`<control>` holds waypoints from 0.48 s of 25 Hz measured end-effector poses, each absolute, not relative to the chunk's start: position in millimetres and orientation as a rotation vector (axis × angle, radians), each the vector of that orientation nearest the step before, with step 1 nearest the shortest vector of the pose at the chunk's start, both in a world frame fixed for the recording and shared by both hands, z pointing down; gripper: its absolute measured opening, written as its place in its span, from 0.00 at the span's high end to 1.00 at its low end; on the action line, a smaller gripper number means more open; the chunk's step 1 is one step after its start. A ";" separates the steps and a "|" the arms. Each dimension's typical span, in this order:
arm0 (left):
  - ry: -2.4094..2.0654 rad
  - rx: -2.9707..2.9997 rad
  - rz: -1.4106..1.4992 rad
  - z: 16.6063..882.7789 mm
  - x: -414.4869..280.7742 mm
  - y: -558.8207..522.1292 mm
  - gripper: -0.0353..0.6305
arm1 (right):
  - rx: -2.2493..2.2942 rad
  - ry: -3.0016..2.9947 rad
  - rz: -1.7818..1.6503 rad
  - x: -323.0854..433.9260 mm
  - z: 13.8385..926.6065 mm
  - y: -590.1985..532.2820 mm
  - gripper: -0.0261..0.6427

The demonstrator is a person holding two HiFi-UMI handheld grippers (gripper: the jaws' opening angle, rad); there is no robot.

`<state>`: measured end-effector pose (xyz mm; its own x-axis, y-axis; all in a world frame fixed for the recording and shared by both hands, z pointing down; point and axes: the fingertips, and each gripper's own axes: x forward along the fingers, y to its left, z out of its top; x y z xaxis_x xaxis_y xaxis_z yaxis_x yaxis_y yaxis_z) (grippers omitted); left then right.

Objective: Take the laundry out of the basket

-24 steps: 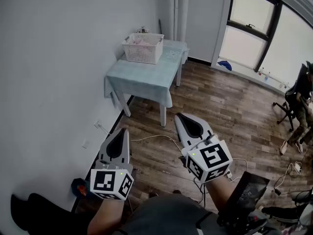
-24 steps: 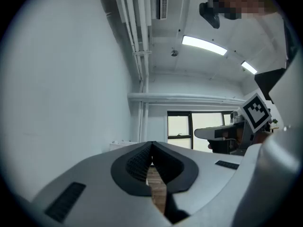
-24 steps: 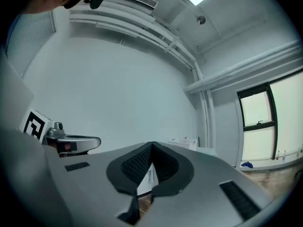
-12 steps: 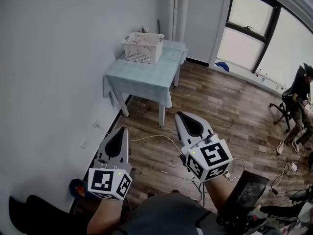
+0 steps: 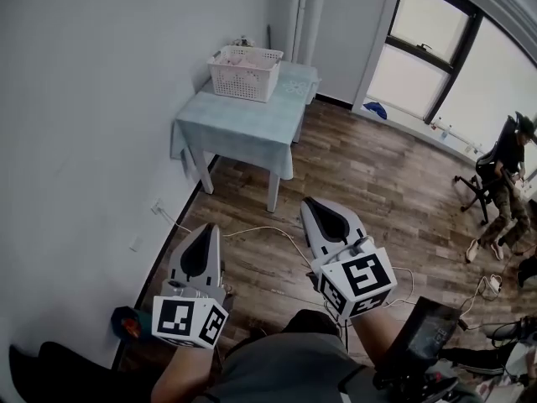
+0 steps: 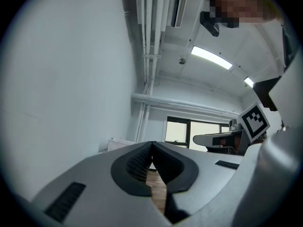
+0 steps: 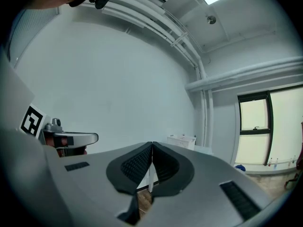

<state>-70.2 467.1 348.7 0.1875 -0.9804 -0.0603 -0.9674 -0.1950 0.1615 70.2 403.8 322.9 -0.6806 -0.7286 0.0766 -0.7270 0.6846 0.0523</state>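
A white laundry basket [image 5: 244, 72] with pale laundry inside stands at the far end of a small table [image 5: 243, 128] covered in a light blue cloth, well ahead of me. The basket also shows small in the left gripper view [image 6: 117, 144] and in the right gripper view [image 7: 182, 140]. My left gripper [image 5: 204, 228] is held level near my body, shut with nothing between its jaws. My right gripper [image 5: 315, 203] is beside it, also shut and empty. Both are far from the table.
A white wall runs along the left. The floor is wood planks [image 5: 377, 183] with a white cable [image 5: 268, 233] lying across it. Windows [image 5: 419, 49] are at the back right. A person on an office chair [image 5: 499, 183] sits at the far right.
The view has shifted slightly: the table and basket sit a little further left and up in the frame. Both grippers remain shut and in about the same place.
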 end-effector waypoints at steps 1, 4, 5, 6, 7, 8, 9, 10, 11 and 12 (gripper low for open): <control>-1.929 2.351 -0.243 351.1 -71.2 464.4 0.93 | 1.204 -2.801 -0.024 67.6 324.8 403.2 0.94; -1.894 2.385 -0.239 356.0 -64.0 450.8 0.93 | 1.198 -2.816 -0.010 65.8 326.0 393.3 0.94; -1.884 2.399 -0.233 357.3 -62.0 444.3 0.93 | 1.197 -2.824 -0.011 64.7 325.9 387.4 0.94; -1.878 2.411 -0.225 358.1 -61.0 436.6 0.93 | 1.194 -2.833 -0.013 63.0 325.9 380.2 0.94; -1.875 2.419 -0.213 358.4 -60.9 427.8 0.93 | 1.191 -2.843 -0.014 61.2 326.2 371.8 0.94; -1.876 2.423 -0.199 358.4 -61.3 418.2 0.93 | 1.187 -2.854 -0.010 59.6 326.7 362.5 0.94; -1.877 2.420 -0.189 358.8 -61.7 408.0 0.93 | 1.184 -2.864 -0.001 58.7 327.4 352.1 0.94; -1.879 2.417 -0.180 359.6 -61.6 397.0 0.93 | 1.183 -2.875 0.011 58.7 327.9 340.6 0.94; -1.884 2.417 -0.172 360.1 -61.4 384.7 0.93 | 1.184 -2.885 0.024 59.3 328.0 327.6 0.94; -1.890 2.420 -0.164 359.1 -61.1 370.9 0.93 | 1.185 -2.895 0.037 60.0 327.8 313.0 0.94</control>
